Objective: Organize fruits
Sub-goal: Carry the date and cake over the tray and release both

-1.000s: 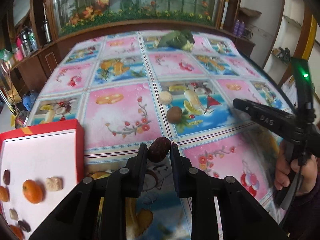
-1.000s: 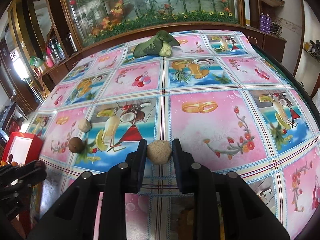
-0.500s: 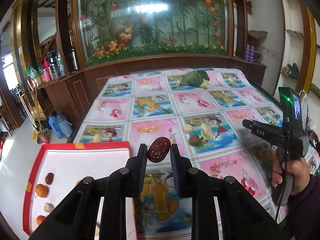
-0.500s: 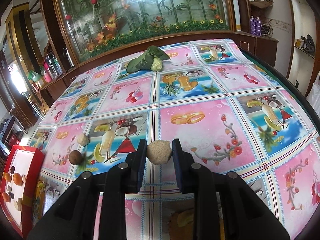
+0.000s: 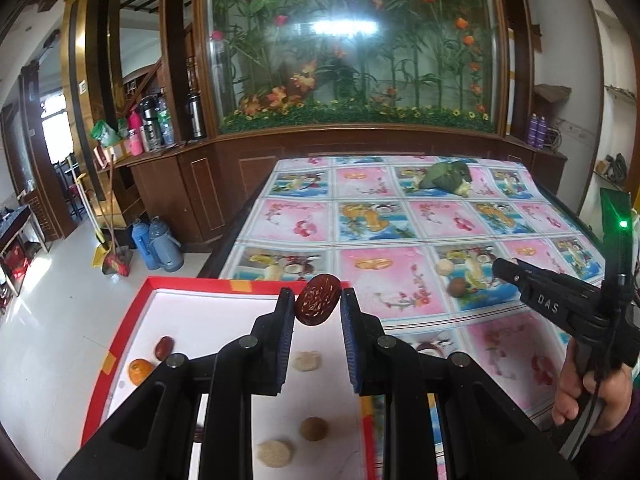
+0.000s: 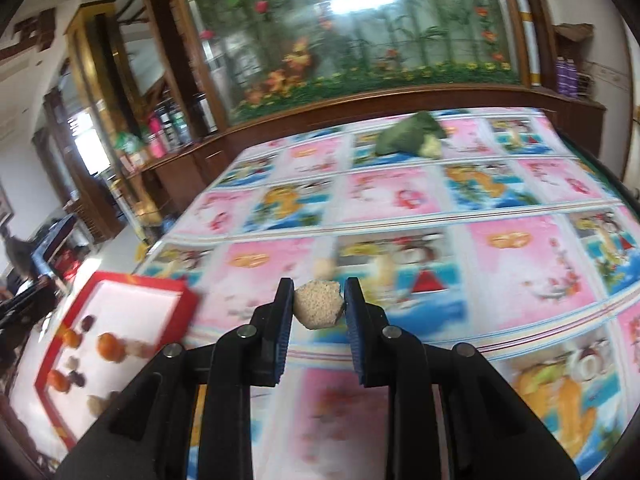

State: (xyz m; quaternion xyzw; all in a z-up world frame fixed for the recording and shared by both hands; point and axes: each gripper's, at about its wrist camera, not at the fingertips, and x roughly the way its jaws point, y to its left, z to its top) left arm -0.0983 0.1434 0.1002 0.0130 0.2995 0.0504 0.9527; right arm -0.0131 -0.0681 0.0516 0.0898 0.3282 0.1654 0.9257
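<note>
My left gripper (image 5: 317,305) is shut on a dark red date (image 5: 317,299), held in the air over the red-rimmed white tray (image 5: 192,282). Inside the tray lie a red date (image 5: 164,347), an orange (image 5: 139,370) and several beige and brown fruits (image 5: 306,360). My right gripper (image 6: 318,303) is shut on a rough beige fruit (image 6: 318,305), above the patterned tablecloth, right of the tray (image 6: 140,282). In the left wrist view the right gripper (image 5: 504,270) shows at the right, with a hand (image 5: 588,392) on its handle. A beige fruit (image 5: 445,267) and a brown fruit (image 5: 456,287) lie on the cloth.
A green leafy vegetable (image 5: 446,175) lies at the table's far end before a wooden cabinet with a glass flower display (image 5: 352,48). The table's left edge drops to a tiled floor with blue jugs (image 5: 158,245) and a broom. The right wrist view is motion-blurred.
The left gripper has lifted and swung left with the date, from above the cloth to over the tray. The right gripper has risen and turned left with the beige fruit, bringing the tray nearer.
</note>
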